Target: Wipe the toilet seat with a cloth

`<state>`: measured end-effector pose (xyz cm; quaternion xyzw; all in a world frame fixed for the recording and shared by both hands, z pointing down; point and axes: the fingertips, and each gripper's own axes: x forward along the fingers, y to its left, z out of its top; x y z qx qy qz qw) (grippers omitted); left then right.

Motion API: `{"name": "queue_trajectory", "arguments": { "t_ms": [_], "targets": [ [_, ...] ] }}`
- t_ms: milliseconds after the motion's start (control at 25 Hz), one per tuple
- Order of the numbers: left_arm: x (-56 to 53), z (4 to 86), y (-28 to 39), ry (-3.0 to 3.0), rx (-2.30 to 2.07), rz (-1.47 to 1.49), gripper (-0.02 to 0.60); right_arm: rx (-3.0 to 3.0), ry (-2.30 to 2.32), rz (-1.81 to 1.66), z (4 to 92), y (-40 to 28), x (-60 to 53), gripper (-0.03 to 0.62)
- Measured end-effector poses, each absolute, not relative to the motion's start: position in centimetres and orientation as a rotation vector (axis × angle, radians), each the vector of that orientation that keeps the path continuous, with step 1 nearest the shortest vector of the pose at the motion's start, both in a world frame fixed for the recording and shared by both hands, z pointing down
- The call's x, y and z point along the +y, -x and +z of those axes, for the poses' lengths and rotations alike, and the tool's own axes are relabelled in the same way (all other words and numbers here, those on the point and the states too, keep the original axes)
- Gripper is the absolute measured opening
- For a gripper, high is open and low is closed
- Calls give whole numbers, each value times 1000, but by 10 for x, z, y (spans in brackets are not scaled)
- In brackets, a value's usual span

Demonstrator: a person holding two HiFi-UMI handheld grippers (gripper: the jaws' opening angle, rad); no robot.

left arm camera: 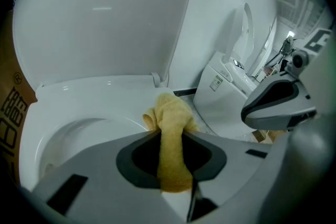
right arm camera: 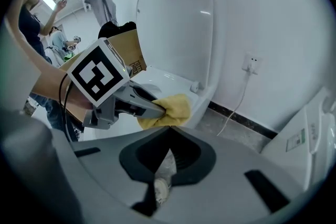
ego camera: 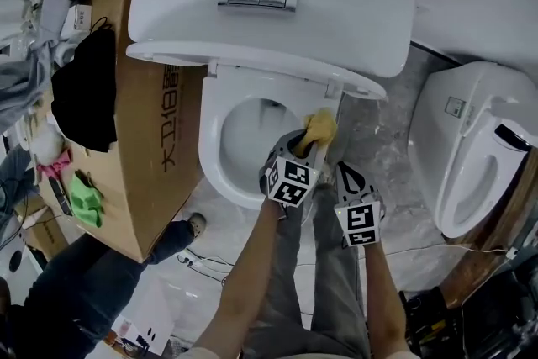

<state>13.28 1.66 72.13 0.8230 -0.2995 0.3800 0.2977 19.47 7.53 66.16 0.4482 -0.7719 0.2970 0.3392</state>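
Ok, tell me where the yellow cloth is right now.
In the head view the yellow cloth lies on the toilet seat's right rear rim, near the hinge, clamped in the left gripper; the right gripper is just beside it.

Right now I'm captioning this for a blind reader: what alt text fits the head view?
The left gripper presses a yellow cloth on the right rim of a white toilet seat, near the hinge. The right gripper hangs shut and empty beside it.
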Motion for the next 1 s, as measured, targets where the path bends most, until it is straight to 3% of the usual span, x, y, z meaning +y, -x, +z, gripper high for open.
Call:
{"name": "queue_trajectory", "arguments": {
  "t_ms": [1000],
  "targets": [
    [-63, 713, -120, -2256, -768, 999, 107, -1992, -1222, 768, 658, -175, 26, 8]
  ]
}}
